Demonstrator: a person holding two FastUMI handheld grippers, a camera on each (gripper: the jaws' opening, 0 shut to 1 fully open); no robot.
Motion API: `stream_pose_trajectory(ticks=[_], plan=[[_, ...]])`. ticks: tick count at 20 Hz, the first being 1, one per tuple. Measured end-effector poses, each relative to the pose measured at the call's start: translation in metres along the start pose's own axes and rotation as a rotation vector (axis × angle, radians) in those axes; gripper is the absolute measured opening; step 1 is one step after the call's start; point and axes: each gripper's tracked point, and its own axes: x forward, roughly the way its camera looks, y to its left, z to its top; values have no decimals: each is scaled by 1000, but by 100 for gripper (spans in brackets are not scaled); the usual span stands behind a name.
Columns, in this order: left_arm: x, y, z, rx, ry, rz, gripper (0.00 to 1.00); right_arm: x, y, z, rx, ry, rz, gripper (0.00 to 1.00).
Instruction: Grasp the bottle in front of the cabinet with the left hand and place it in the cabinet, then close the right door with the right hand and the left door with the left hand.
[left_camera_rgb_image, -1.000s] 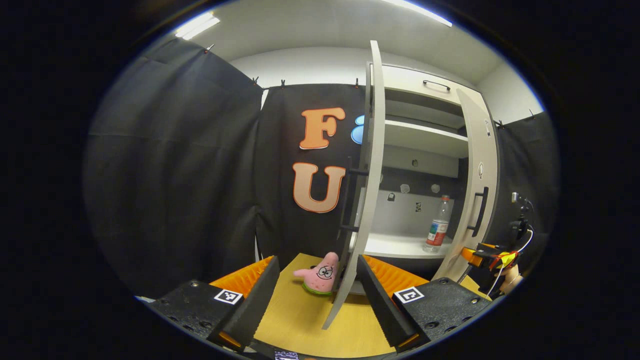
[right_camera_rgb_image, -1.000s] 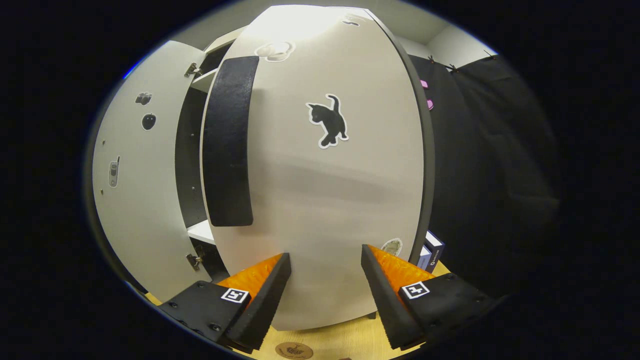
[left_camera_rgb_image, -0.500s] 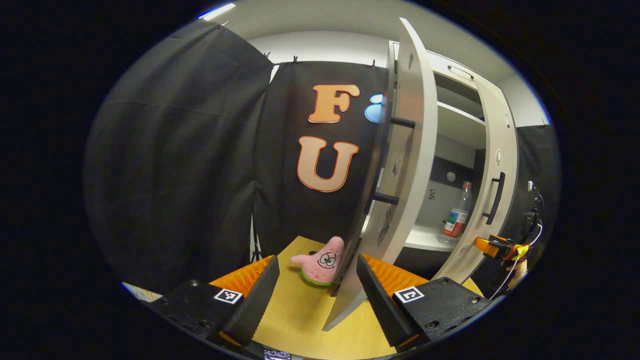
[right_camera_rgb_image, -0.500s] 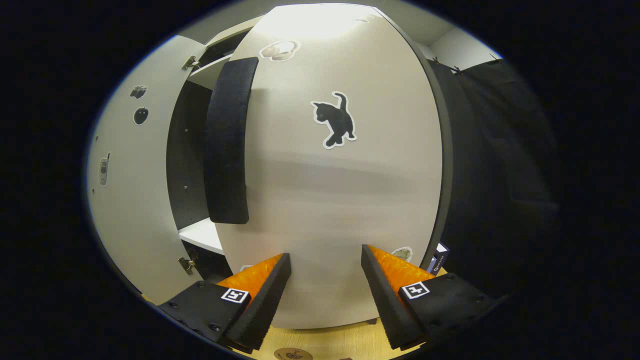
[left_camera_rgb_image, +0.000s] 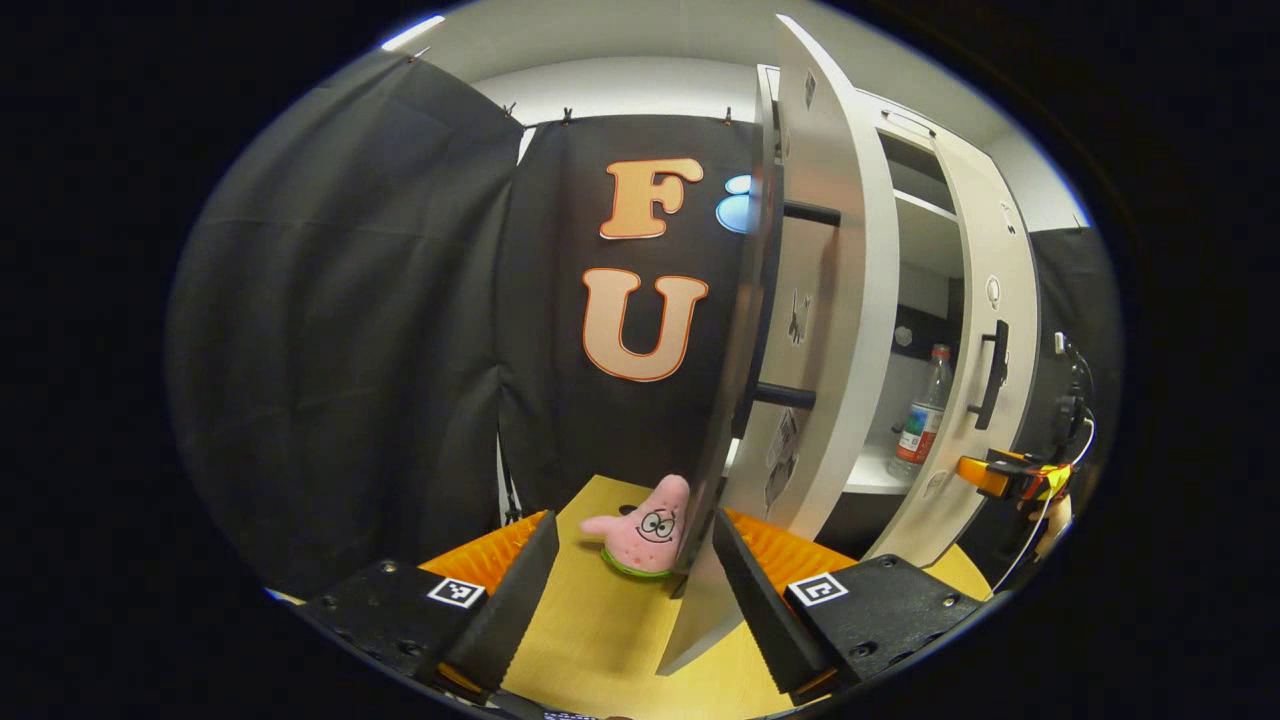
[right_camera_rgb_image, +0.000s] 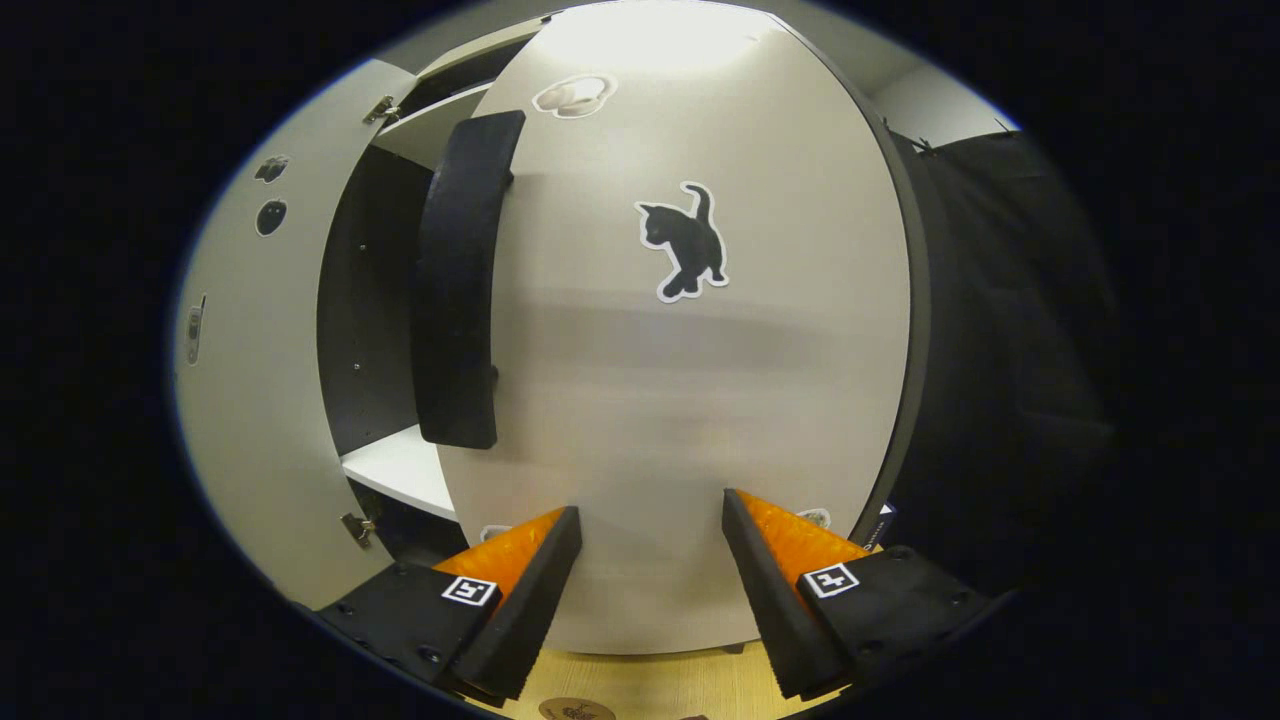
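Since a second ago the right door (right_camera_rgb_image: 680, 330) has swung further toward closed, narrowing the gap to the shelf, and the left door (left_camera_rgb_image: 820, 300) has turned edge-on. The bottle (left_camera_rgb_image: 922, 415) stands inside the cabinet (left_camera_rgb_image: 925, 215) at 3 o'clock. The right gripper (right_camera_rgb_image: 645, 545), jaws apart and empty, faces the door at 12; the left gripper (left_camera_rgb_image: 635, 560) is likewise open and empty. Closing the right door seems underway; next comes a steady push home.
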Motion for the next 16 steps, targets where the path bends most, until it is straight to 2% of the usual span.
stream_pose_trajectory(ticks=[5, 9, 16], plan=[[-1, -7, -1, 29, 15, -13, 94, -30, -8, 9, -11, -30, 10, 96], [-2, -19, -3, 24, 15, -27, 94, -68, -32, 36, -8, -73, 4, 96], [-2, -65, -11, -1, 33, -110, 94, -127, -77, 79, -15, -123, -30, 96]])
